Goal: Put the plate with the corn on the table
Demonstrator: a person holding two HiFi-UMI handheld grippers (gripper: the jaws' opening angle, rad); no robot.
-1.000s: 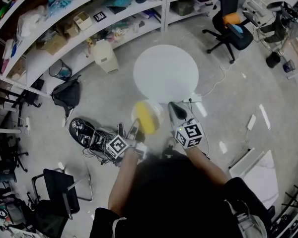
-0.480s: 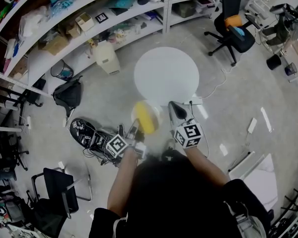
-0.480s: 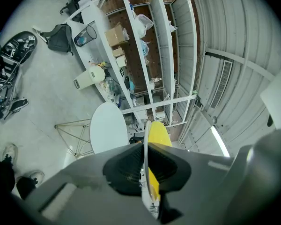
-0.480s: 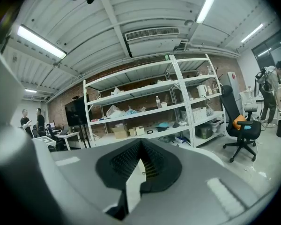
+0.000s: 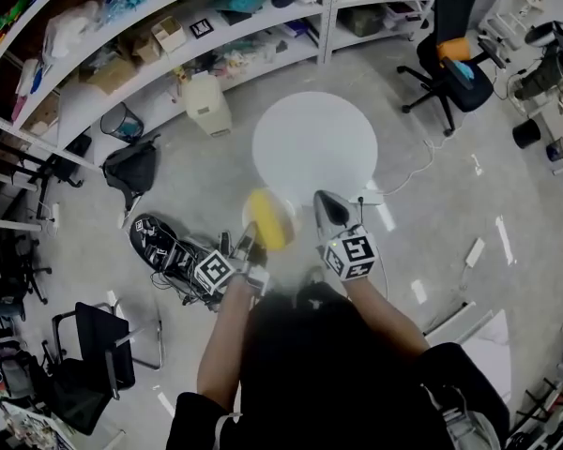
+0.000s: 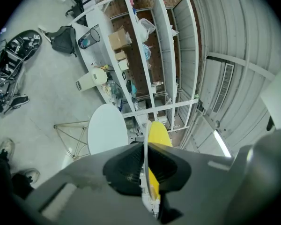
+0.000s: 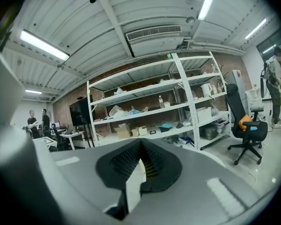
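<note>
since the left gripper point(image 5: 250, 239) alone clamps the plate point(image 6: 146, 131) rim in its jaws, right gripper point(image 5: 330, 209) shut empty, tilting could dump the corn point(image 5: 269, 220).

On the grey concrete floor point(image 5: 216, 190), at centre: a round white table point(image 5: 314, 143), set on a thin-legged frame as seen in the left gripper view. Just beside its near edge, on the floor: a white power strip point(image 5: 369, 195), with a cable trailing off to the right. Left of the table, also on the floor: a white bin point(image 5: 209, 104), a wire wastebasket point(image 5: 120, 125), a slumped black bag point(image 5: 131, 170) and a black marker-tagged board point(image 5: 155, 242) amid tangled cables. Far right: a black office chair point(image 5: 455, 59) with an orange cushion. Along the top: white shelving point(image 5: 150, 68), loaded with cardboard boxes point(image 5: 169, 34), a marker tag point(image 5: 202, 28) and teal bundles point(image 5: 233, 1).
</note>
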